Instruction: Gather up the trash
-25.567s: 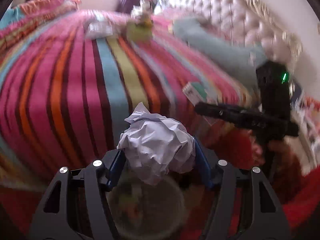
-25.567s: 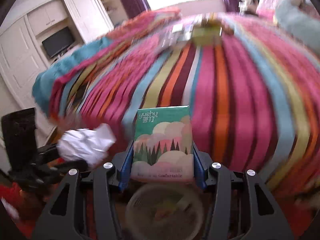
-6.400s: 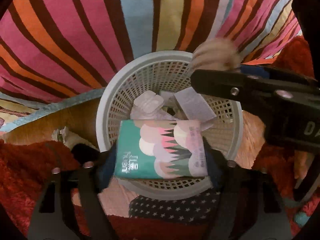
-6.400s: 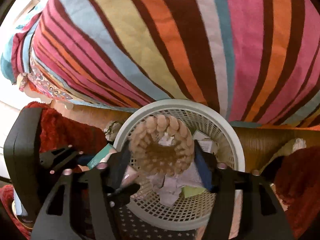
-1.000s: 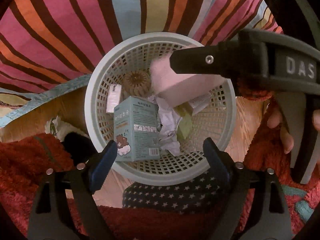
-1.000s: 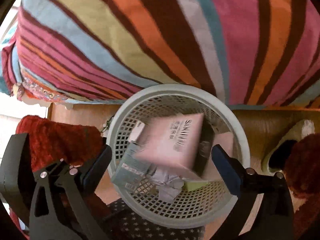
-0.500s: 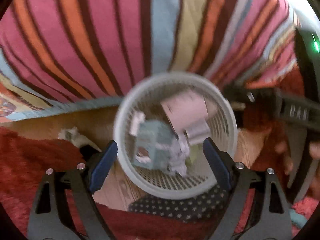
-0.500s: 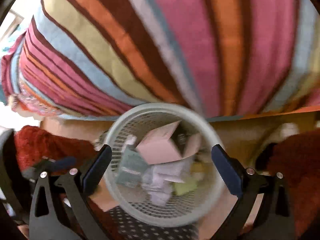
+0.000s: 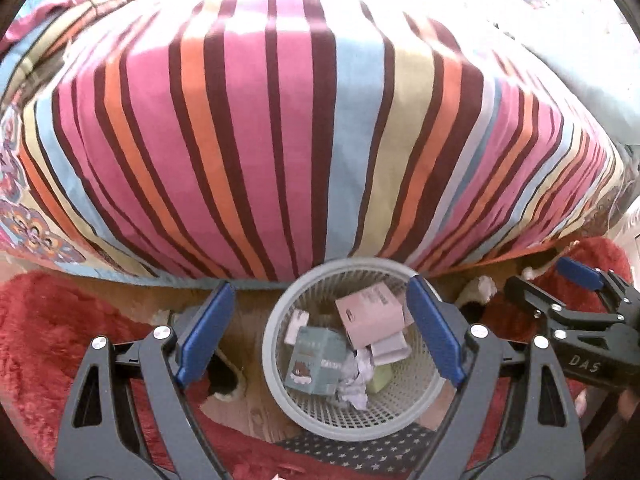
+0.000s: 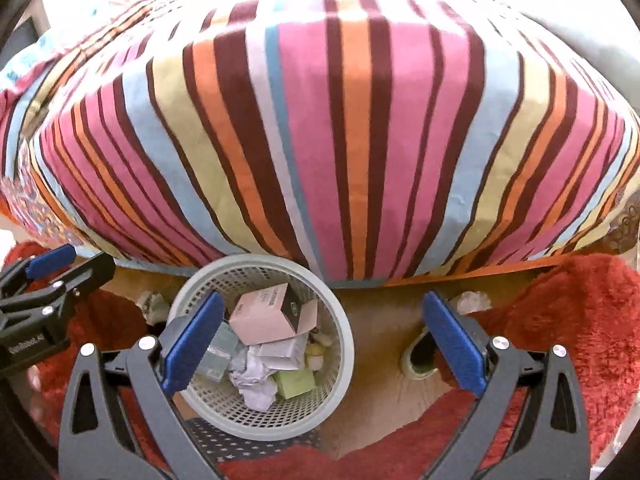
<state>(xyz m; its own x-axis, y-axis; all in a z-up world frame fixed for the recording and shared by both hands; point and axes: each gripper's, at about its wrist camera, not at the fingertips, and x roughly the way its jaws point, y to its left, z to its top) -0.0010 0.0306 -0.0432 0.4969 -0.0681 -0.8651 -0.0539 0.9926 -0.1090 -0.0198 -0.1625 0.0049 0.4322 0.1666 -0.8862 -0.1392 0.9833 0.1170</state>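
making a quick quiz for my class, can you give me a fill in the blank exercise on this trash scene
1. The pink box lies inside the white ____.
2. Both the left gripper and the right gripper are ____ and hold nothing.
3. The basket stands on the floor beside a bed with a ____ cover.

Missing words: basket; open; striped

In front of me a striped bedspread (image 9: 304, 128) is hanging over the bed's edge. A red shaggy rug (image 10: 576, 320) is lying on the wooden floor (image 10: 380, 332), and a slipper (image 10: 420, 354) is sitting beside it, near a star-patterned mat (image 9: 352, 450).
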